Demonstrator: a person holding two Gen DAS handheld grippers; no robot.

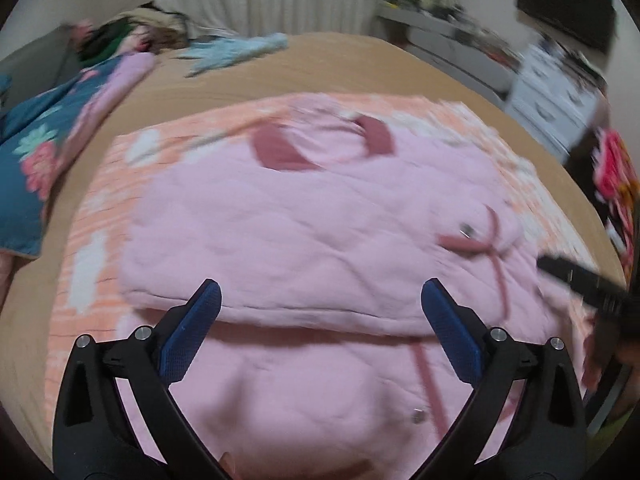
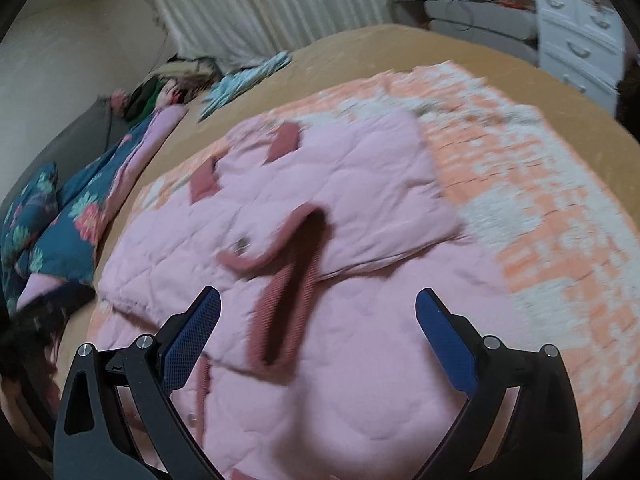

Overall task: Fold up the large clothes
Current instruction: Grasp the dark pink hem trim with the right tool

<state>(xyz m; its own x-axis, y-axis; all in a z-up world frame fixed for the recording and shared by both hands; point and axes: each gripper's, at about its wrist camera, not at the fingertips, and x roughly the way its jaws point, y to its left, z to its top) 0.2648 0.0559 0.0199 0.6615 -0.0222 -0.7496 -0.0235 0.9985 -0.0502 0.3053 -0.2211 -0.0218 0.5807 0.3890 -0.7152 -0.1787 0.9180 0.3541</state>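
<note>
A pink quilted jacket [image 1: 280, 224] with dark pink trim lies partly folded on an orange-and-white blanket [image 1: 92, 216] on the bed. A sleeve is folded across its body, the cuff [image 2: 288, 280] toward me in the right wrist view. My left gripper [image 1: 320, 300] is open and empty just above the jacket's folded edge. My right gripper [image 2: 318, 308] is open and empty above the jacket [image 2: 360, 360]. The right gripper also shows as a dark shape at the right edge of the left wrist view [image 1: 580, 280].
A blue floral bedding roll [image 1: 44, 152] lies along the bed's left side, also in the right wrist view [image 2: 80, 216]. A light blue cloth [image 1: 236, 50] and a clothes pile [image 1: 132, 36] lie at the far end. White drawers [image 2: 576, 28] stand right.
</note>
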